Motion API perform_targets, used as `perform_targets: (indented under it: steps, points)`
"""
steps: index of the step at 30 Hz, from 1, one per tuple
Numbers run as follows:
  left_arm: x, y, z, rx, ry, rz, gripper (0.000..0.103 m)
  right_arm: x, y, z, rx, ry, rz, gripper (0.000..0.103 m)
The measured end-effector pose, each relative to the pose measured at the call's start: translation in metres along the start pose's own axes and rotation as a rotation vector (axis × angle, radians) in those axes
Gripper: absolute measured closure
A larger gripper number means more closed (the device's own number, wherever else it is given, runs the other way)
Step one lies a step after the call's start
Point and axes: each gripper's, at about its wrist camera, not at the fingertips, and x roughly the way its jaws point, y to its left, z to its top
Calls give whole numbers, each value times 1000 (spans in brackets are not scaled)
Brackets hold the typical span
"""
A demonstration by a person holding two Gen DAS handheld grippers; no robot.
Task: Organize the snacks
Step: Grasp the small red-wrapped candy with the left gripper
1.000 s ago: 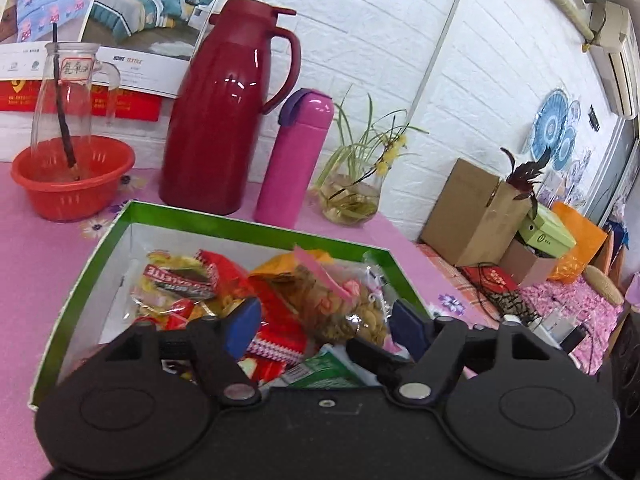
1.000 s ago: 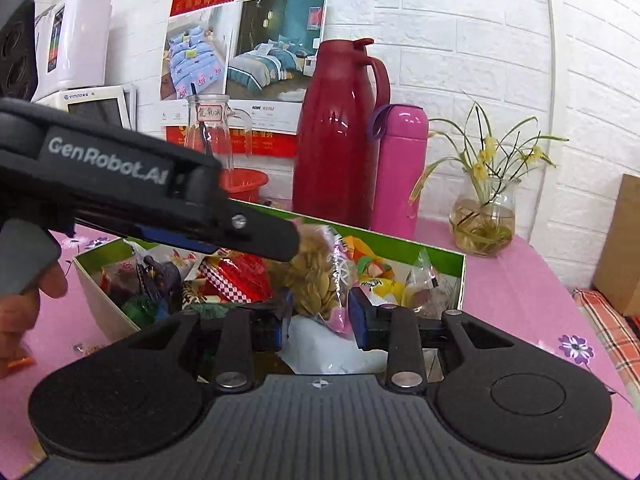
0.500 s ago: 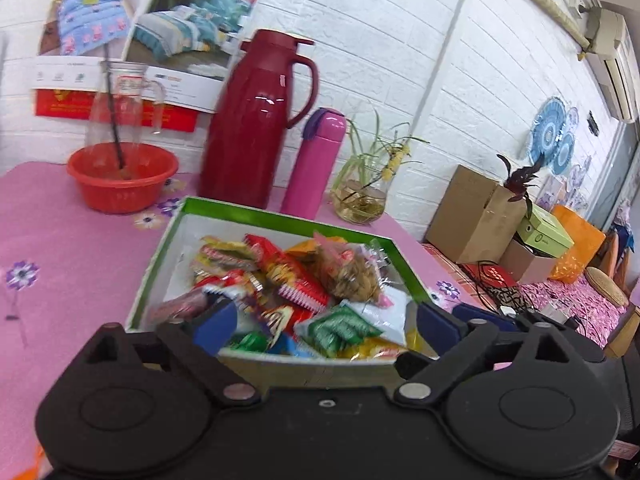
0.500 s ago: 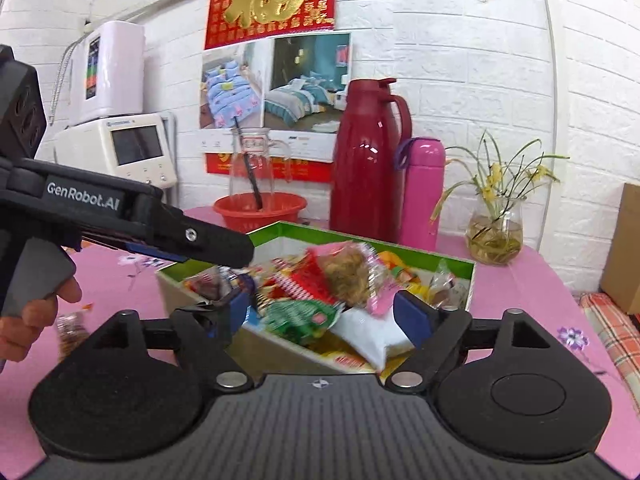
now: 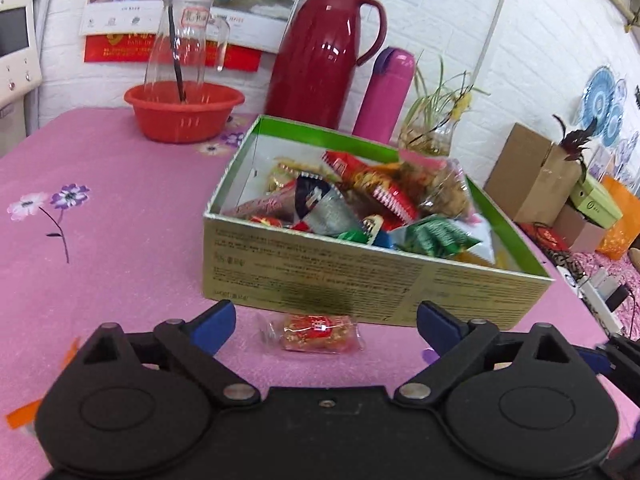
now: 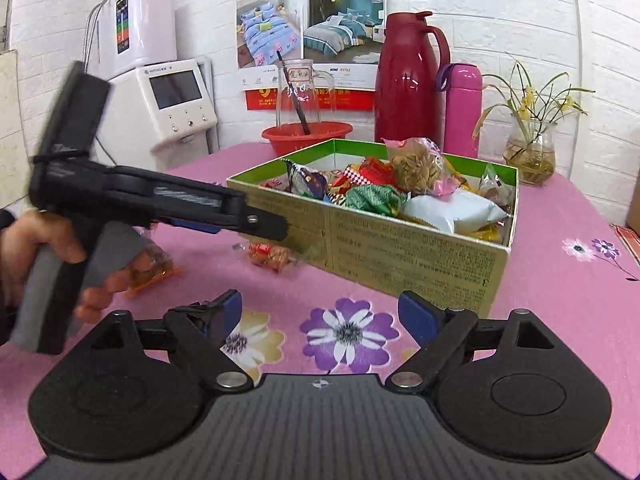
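A green open box (image 5: 360,276) (image 6: 400,240) full of wrapped snacks stands on the pink flowered table. A clear-wrapped orange-red snack (image 5: 316,330) (image 6: 268,256) lies on the cloth just in front of the box. My left gripper (image 5: 324,324) is open, its blue pads either side of that snack and above it. It also shows in the right wrist view (image 6: 264,226), held by a hand. Another small orange snack (image 6: 154,270) lies behind that hand. My right gripper (image 6: 320,314) is open and empty over the cloth, near the box's front corner.
Behind the box stand a red thermos (image 5: 324,52), a pink bottle (image 5: 386,96), a glass vase with a plant (image 6: 530,148) and a red bowl holding a glass jug (image 5: 182,108). A white appliance (image 6: 172,104) stands left. Cardboard boxes (image 5: 536,176) lie beyond the table's right edge.
Both grippers have pulled back from over the box and lowered toward the cloth. The right gripper's jaws went from nearly shut to wide open. The left now frames the loose snack.
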Motion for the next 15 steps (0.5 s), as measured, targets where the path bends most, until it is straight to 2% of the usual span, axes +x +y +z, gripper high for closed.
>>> perform_targets:
  steps: [2,3,4,5,6,7,15]
  points:
    - [13,1,-1,4,35,0,31,-3,0,-3,-14,2,-1,0]
    - [19,1,-1,8,51,6,46,-5,0,-4,-21,2,-5,0]
    - [20,1,-3,26,37,15,48,-6,0,-6,-28,0,-10,0]
    - [21,-1,-4,45,34,30,56,-7,0,-7,-34,-2,-16,0]
    - [20,-3,-5,65,30,39,73,-8,0,-9,-38,-2,-21,0]
    - [19,-4,-6,84,32,33,83,-8,0,-10,-40,1,-22,0]
    - [-7,-23,-31,128,74,-67,85,-3,2,-17,-26,23,5,0]
